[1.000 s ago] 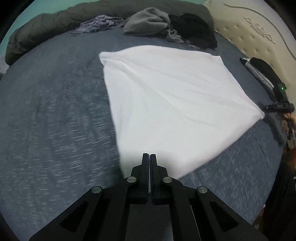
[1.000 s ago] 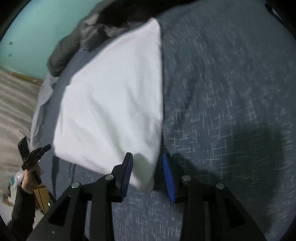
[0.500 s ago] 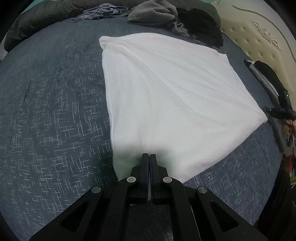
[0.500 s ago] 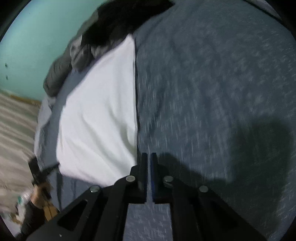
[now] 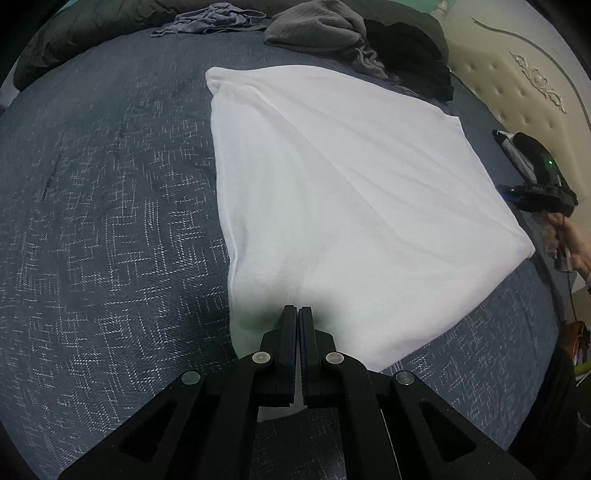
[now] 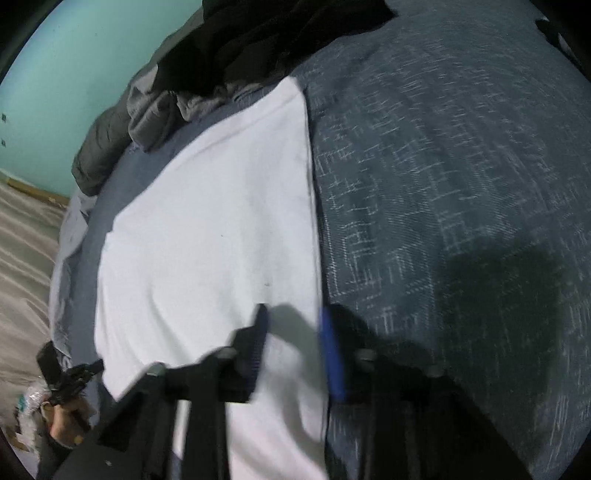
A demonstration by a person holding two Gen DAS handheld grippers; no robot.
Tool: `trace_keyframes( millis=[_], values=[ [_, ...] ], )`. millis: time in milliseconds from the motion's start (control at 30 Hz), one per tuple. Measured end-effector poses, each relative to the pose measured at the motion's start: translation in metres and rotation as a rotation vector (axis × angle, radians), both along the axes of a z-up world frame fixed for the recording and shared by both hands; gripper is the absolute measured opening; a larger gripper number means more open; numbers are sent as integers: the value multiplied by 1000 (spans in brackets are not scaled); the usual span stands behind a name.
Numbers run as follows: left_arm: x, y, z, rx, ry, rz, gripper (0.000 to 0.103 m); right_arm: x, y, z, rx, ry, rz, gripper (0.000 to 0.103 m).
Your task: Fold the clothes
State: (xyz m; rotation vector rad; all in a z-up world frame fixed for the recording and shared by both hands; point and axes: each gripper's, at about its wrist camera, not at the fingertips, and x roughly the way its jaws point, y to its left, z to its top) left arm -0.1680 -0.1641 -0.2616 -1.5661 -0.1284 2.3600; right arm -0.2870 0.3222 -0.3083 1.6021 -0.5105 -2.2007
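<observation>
The white cloth (image 5: 351,206) lies spread flat on the dark blue bedcover (image 5: 110,221), reaching ahead and to the right of the left gripper (image 5: 297,314). That gripper's jaws are pressed together, with the tips at the cloth's nearest corner. Soft creases run away from there, but I cannot tell whether fabric is caught between the jaws.

The right gripper (image 6: 293,332) is blurred. Its jaws have just been closing, yet here they stand apart, straddling the cloth's right edge, with the blue pads not pressing on it. From this gripper the cloth stretches ahead and to the left.

Beyond the cloth's far edge, ahead of both grippers, a grey garment (image 5: 317,29) and a black garment (image 5: 410,48) are heaped together. A cream tufted headboard (image 5: 517,81) stands far right of the left gripper.
</observation>
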Motion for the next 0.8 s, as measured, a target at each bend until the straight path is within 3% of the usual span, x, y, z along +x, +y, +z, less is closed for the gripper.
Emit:
trace_keyframes(
  millis=[300, 467, 667, 800],
  values=[
    [5, 4, -4, 5, -2, 2, 1, -1, 22, 15, 36, 90, -48, 3],
    [7, 6, -5, 6, -10, 6, 1, -2, 23, 2, 9, 14, -56, 6],
    [11, 3, 2, 22, -9, 27, 2, 23, 39, 9, -5, -8, -61, 7],
    [15, -4, 5, 42, -12, 58, 8, 44, 41, 13, -20, -45, -17, 15]
  ],
)
